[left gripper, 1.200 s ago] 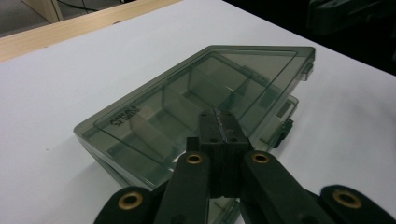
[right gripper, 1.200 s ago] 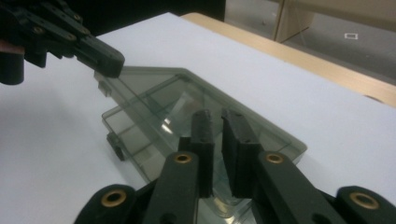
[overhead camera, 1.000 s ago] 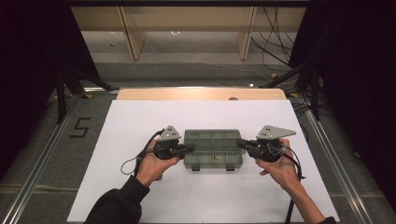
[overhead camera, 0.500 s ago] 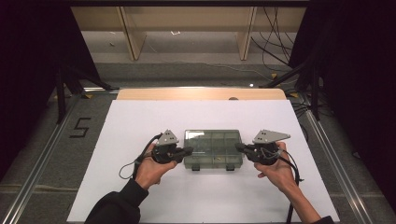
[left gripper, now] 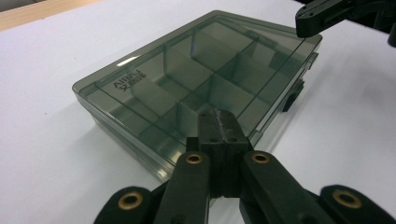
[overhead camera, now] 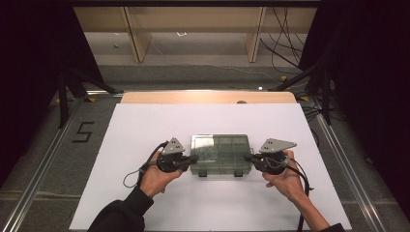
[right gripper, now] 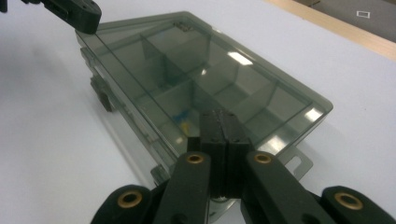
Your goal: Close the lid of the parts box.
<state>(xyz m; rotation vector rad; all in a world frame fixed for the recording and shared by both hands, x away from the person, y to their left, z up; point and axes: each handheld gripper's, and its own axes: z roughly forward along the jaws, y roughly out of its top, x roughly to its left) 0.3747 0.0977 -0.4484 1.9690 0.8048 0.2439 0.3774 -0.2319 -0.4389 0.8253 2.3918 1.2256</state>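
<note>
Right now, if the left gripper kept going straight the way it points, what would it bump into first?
Probably the smoky clear organizer box. The left gripper, jaws shut, points over its near end, so it would likely meet the lid first; whether it already touches is unclear.

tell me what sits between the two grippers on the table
The closed smoky compartment box lies between the shut left gripper and shut right gripper, seen in the high view.

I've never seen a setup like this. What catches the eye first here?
A smoky, see-through plastic compartment box with its lid shut lies mid-table on the white sheet. A person's hands press a black two-jaw gripper against each end: the left gripper and the right gripper, both with jaws shut.
</note>
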